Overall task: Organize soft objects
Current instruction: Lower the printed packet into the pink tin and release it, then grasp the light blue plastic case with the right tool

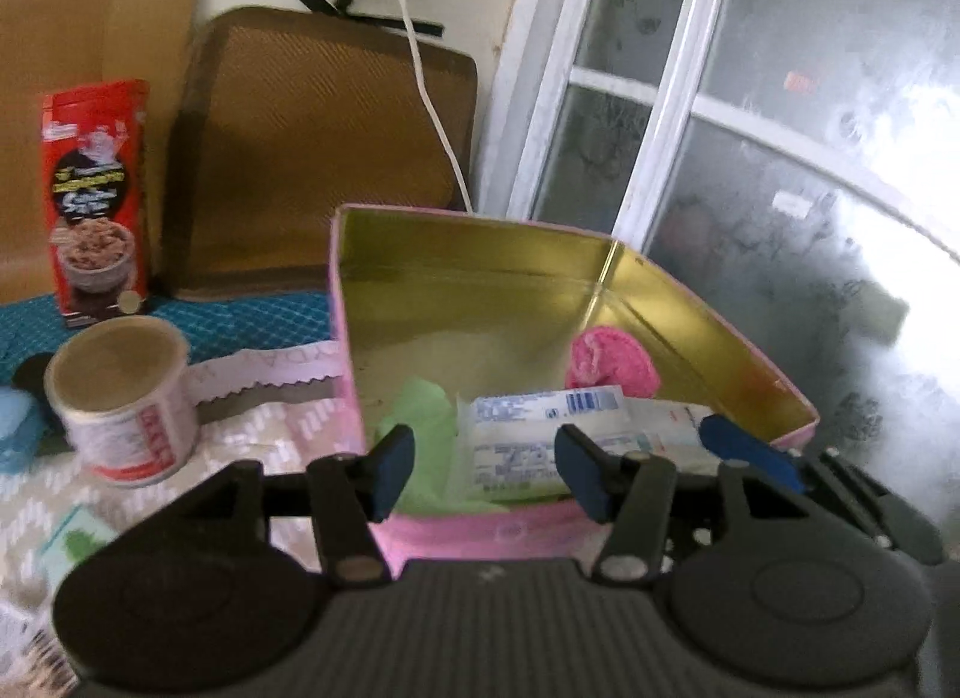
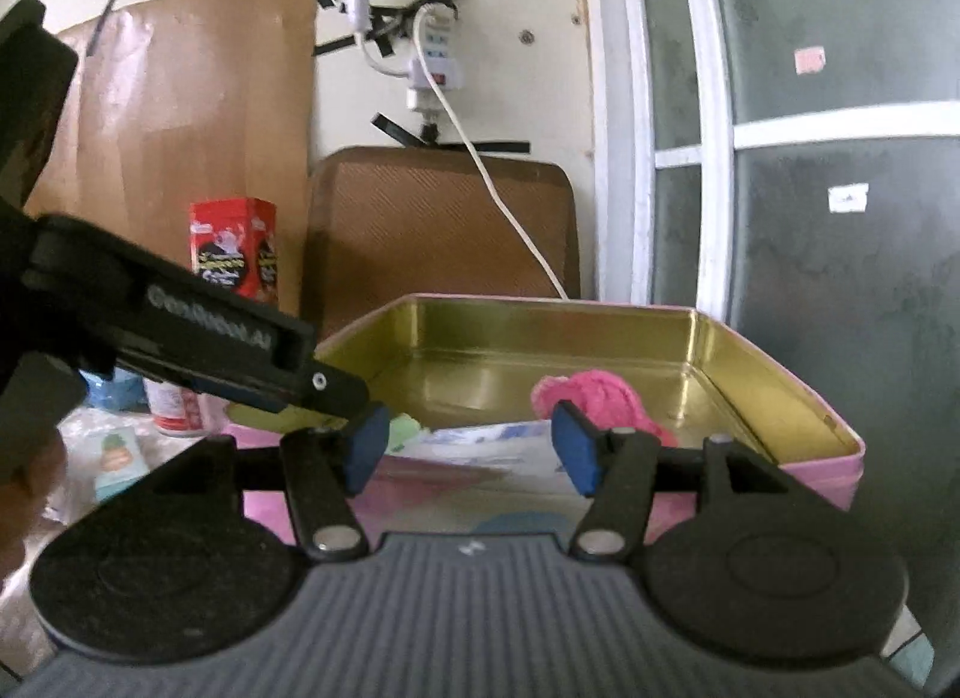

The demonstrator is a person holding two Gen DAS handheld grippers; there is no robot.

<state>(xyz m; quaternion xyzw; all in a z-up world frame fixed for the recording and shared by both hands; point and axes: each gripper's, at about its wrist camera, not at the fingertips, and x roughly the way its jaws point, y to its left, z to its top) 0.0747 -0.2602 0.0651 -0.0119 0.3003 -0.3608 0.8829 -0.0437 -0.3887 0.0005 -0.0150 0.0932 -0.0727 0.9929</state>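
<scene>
A pink tin box [image 1: 480, 536] with a gold inside stands open in front of both grippers; it also shows in the right wrist view [image 2: 828, 476]. Inside lie a pink knitted item [image 1: 612, 362] [image 2: 600, 392], a green soft piece [image 1: 420, 416] [image 2: 405, 431] and a white-and-blue tissue packet [image 1: 540, 428] [image 2: 480, 440]. My left gripper [image 1: 483, 470] is open and empty at the box's near rim. My right gripper [image 2: 468, 449] is open and empty just before the box's near wall. The left gripper's body [image 2: 180, 332] crosses the right wrist view from the left.
A red snack carton [image 1: 96, 200] [image 2: 234, 245] and a white can [image 1: 120, 398] stand left of the box. A brown cushion [image 1: 318, 152] leans on the wall behind, with a white cable [image 1: 432, 98]. A window [image 1: 750, 158] is on the right. A small green-and-white card [image 2: 117, 458] lies on the patterned cloth.
</scene>
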